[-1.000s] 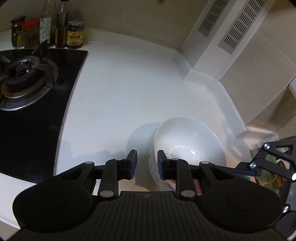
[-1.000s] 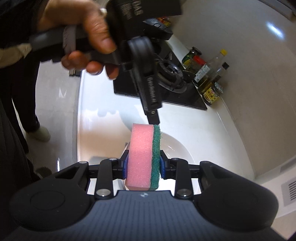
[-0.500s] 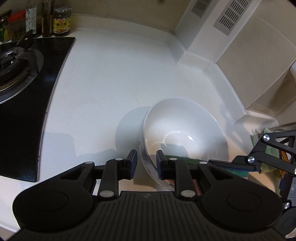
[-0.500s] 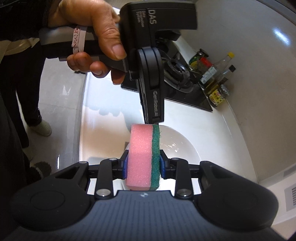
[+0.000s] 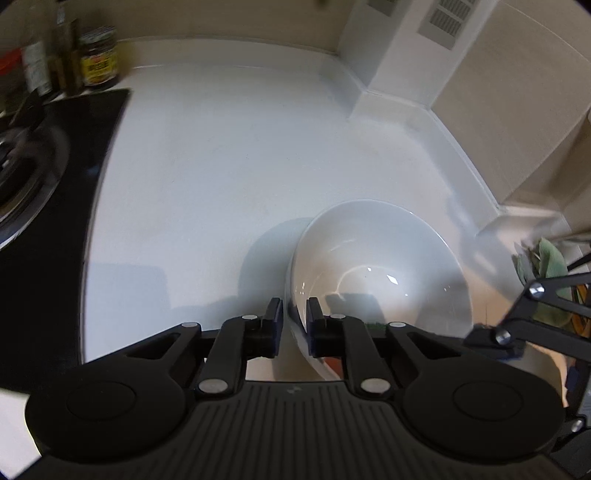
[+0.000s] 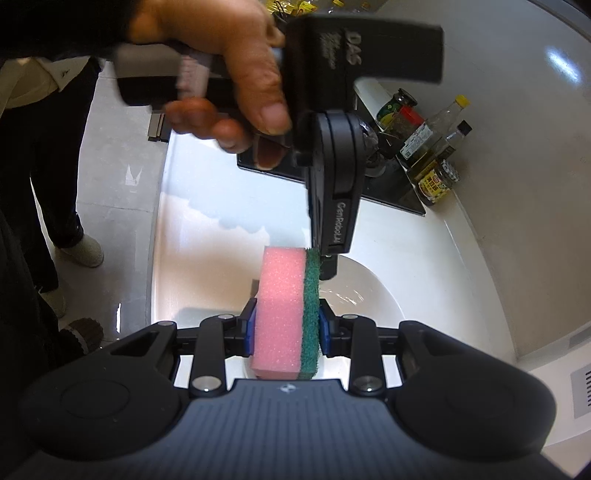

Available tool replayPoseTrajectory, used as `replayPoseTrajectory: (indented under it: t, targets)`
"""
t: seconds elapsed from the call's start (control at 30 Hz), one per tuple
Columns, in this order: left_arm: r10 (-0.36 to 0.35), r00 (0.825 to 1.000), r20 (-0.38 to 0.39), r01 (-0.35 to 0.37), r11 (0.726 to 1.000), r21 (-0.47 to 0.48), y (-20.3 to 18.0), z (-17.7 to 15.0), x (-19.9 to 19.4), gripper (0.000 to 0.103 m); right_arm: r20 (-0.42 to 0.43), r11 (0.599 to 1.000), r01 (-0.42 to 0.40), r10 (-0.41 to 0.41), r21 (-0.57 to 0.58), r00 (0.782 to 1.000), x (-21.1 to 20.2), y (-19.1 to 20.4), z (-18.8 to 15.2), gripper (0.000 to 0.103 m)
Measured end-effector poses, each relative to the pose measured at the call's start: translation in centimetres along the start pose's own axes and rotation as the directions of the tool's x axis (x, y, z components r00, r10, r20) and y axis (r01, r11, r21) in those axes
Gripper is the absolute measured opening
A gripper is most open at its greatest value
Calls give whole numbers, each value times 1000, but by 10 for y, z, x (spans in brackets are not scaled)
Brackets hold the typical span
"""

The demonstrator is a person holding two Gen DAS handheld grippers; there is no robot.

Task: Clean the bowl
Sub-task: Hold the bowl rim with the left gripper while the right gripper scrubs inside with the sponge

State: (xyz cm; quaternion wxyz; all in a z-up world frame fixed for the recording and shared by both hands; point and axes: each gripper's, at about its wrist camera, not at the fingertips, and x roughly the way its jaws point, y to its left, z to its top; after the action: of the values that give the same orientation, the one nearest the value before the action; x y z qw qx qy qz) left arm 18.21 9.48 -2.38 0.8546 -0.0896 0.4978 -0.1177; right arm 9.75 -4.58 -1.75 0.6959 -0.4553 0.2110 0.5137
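Observation:
A white bowl stands on the white counter. My left gripper straddles its near rim, one pad outside the wall and one inside. Its jaws are closing, and a thin gap still shows beside the rim. In the right wrist view a hand holds that left gripper, and one of its fingers reaches down to the bowl. My right gripper is shut on a pink sponge with a green scouring side, held upright over the bowl's edge. Its linkage shows at the right of the left wrist view.
A black gas stove lies left of the bowl, with sauce jars and bottles behind it by the wall. A vented wall box closes the far right corner. A green cloth sits at the right. The person's legs stand by the counter's edge.
The left jaws have narrowed around the bowl's near rim, and the left gripper has shifted closer to the bowl. The right gripper keeps still with the sponge.

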Motion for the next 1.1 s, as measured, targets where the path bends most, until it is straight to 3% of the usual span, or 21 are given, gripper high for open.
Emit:
replayPoseTrajectory:
  t: [0.1, 0.2, 0.27, 0.43, 0.53, 0.6, 0.73, 0.83, 0.93, 1.1]
  targets:
    - [21, 999, -27, -21, 1000, 9, -2, -1, 2, 17, 1, 1000, 2, -2, 3, 1000, 1, 1, -3, 27]
    - [27, 999, -46, -24, 998, 56, 4, 21, 16, 8, 0, 1000, 17, -17, -2, 1000, 2, 3, -4, 27]
    - [9, 999, -51, -7, 999, 38, 9, 28, 19, 8, -1, 1000, 18, -18, -4, 1000, 2, 2, -3, 27]
    - [48, 997, -57, -50, 998, -32, 4, 4, 3, 13, 15, 1000, 3, -3, -14, 1000, 1, 3, -4, 27]
    - [84, 994, -63, -81, 995, 52, -5, 10, 9, 8, 28, 1000, 6, -6, -13, 1000, 0, 7, -5, 27]
    - [78, 995, -66, -72, 993, 88, -9, 29, 21, 4, 30, 999, 23, -22, -28, 999, 0, 9, -4, 27]
    - [57, 996, -63, -53, 996, 67, -9, 46, 32, 8, 29, 998, 19, -18, -56, 999, -2, 8, 2, 27]
    - [77, 996, -45, -77, 997, -4, -4, 24, 15, 15, 31, 998, 14, -12, -61, 999, 0, 6, 1, 27]
    - [37, 999, -35, -39, 998, -42, 1, 4, 5, 17, 34, 998, 18, -16, -62, 999, -1, 9, 0, 27]
    - [35, 996, -81, -33, 999, 30, -1, 31, 33, 6, 32, 996, 28, -26, -89, 999, -5, 12, -1, 27]
